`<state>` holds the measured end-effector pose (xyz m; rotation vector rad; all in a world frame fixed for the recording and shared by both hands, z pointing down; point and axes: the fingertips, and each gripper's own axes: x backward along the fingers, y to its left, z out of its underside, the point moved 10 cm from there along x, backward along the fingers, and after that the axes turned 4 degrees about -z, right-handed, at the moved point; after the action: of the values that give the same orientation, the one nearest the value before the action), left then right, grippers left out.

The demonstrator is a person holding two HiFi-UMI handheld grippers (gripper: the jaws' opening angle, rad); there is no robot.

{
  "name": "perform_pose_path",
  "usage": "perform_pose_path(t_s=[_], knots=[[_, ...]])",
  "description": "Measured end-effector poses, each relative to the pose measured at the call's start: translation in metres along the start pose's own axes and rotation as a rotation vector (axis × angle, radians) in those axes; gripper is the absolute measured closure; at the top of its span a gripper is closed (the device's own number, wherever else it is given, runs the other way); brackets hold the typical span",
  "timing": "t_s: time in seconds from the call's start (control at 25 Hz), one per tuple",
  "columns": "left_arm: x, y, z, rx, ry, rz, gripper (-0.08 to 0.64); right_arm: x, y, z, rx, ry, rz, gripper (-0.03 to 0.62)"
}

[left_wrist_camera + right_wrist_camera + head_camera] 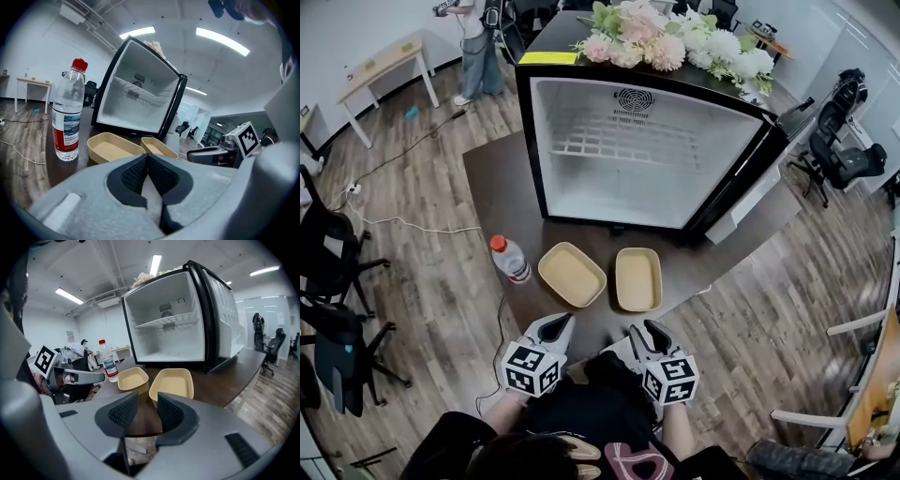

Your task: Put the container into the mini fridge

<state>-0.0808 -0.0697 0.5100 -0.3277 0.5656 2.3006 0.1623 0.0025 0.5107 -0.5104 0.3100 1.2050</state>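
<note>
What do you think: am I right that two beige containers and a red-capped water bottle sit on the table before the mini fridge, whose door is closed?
Not quite: the door of the mini fridge is open, baring its white interior, as the head view shows. The two beige containers and the red-capped water bottle do sit on the table before it.

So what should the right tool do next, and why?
Probably slide the right tool forward onto the near rim of the container right in front of it. The tool is open with nothing in it, that container lies untouched on the table, and the fridge behind it stands open.
</note>
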Motion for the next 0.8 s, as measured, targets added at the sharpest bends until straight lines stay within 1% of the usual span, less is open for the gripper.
perform_pose_path(t_s=[0.16,0.28,0.4,0.52,0.56,0.64,0.72,0.8], knots=[[-0.014,-0.003,-0.004,0.012,0.000,-0.032,0.551,-0.011,-0.018,-0.011,0.038,0.021,-0.018,0.454],[-0.022,-0.004,-0.007,0.025,-0.001,-0.065,0.551,-0.021,-0.027,-0.018,0.100,0.060,-0.057,0.454],[-0.028,-0.004,-0.009,0.040,-0.010,-0.095,0.551,-0.033,-0.032,-0.024,0.241,0.141,-0.119,0.454],[-0.033,-0.003,-0.010,0.058,-0.022,-0.132,0.551,-0.049,-0.031,-0.025,0.435,0.303,-0.250,0.459],[-0.035,-0.003,-0.011,0.063,-0.027,-0.145,0.551,-0.054,-0.030,-0.025,0.508,0.350,-0.282,0.459],[-0.037,-0.004,-0.012,0.072,-0.036,-0.168,0.551,-0.062,-0.029,-0.028,0.631,0.405,-0.313,0.459],[-0.040,-0.004,-0.012,0.075,-0.043,-0.191,0.551,-0.068,-0.030,-0.031,0.698,0.444,-0.343,0.459],[-0.043,-0.003,-0.014,0.080,-0.053,-0.215,0.551,-0.074,-0.032,-0.032,0.742,0.485,-0.377,0.459]])
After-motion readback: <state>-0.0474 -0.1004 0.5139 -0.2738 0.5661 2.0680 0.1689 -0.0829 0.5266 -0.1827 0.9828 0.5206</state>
